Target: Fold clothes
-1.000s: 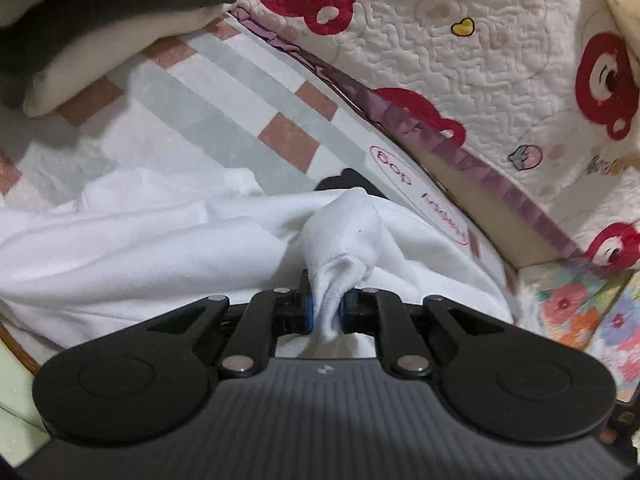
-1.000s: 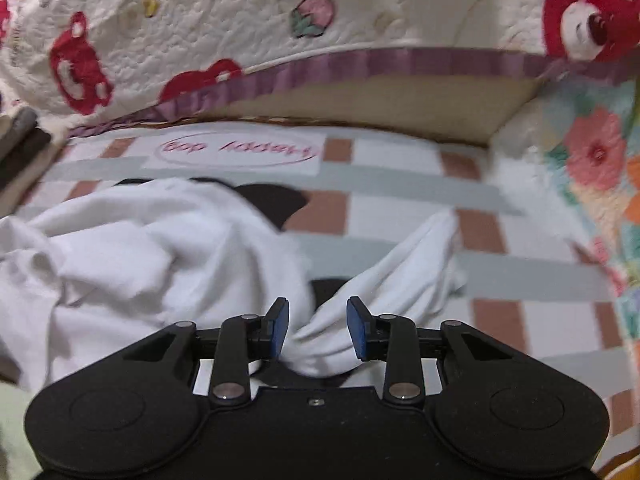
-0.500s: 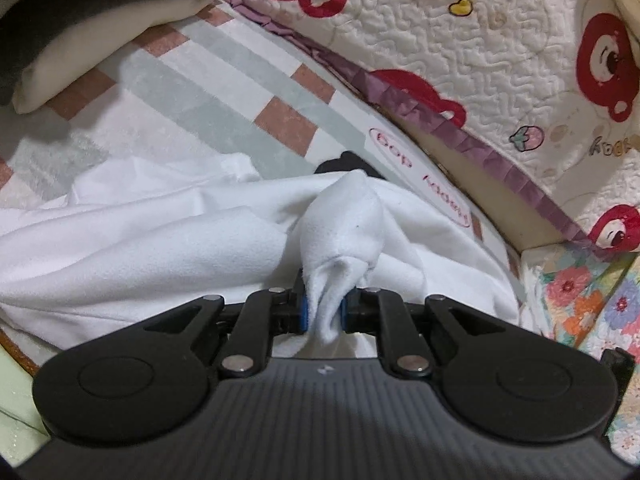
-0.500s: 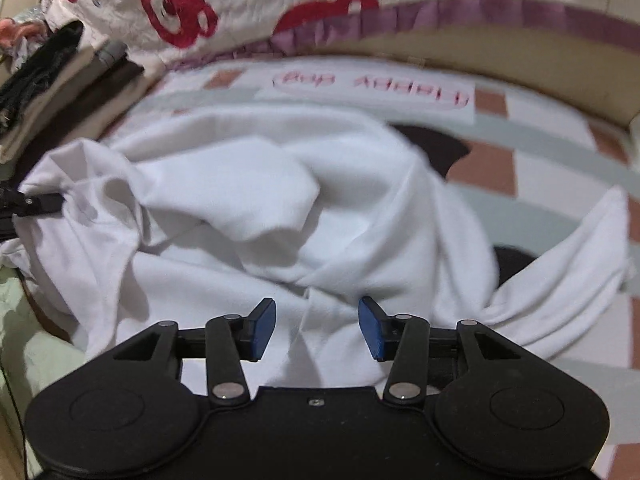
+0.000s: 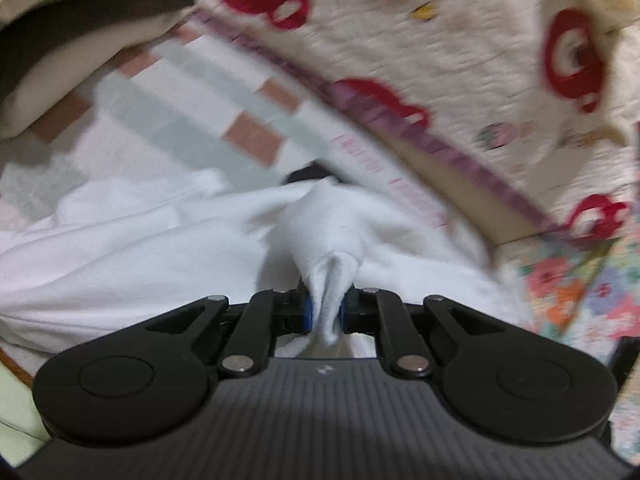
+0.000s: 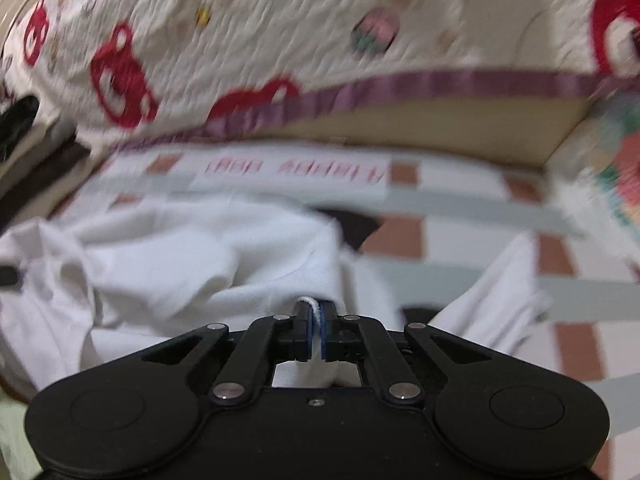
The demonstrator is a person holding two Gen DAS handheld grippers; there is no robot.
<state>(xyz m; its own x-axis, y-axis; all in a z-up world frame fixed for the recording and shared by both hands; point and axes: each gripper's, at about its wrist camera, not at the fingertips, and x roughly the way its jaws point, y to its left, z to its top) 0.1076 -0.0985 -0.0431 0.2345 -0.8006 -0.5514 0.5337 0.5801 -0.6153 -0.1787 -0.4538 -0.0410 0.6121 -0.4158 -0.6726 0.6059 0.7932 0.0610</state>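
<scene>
A crumpled white garment lies on a checked sheet. My left gripper is shut on a bunched wad of its cloth, which bulges forward from between the blue pads. In the right wrist view the same white garment spreads to the left, one sleeve trailing off to the right. My right gripper is shut on a thin edge of the fabric. Both views are blurred by motion.
A quilted cover with red bears and a purple trim rises behind the sheet. Folded dark and beige clothes are stacked at the far left. A floral fabric lies at the right.
My right gripper was open over the garment and has shut on an edge of it. The left gripper kept its hold and shifted slightly.
</scene>
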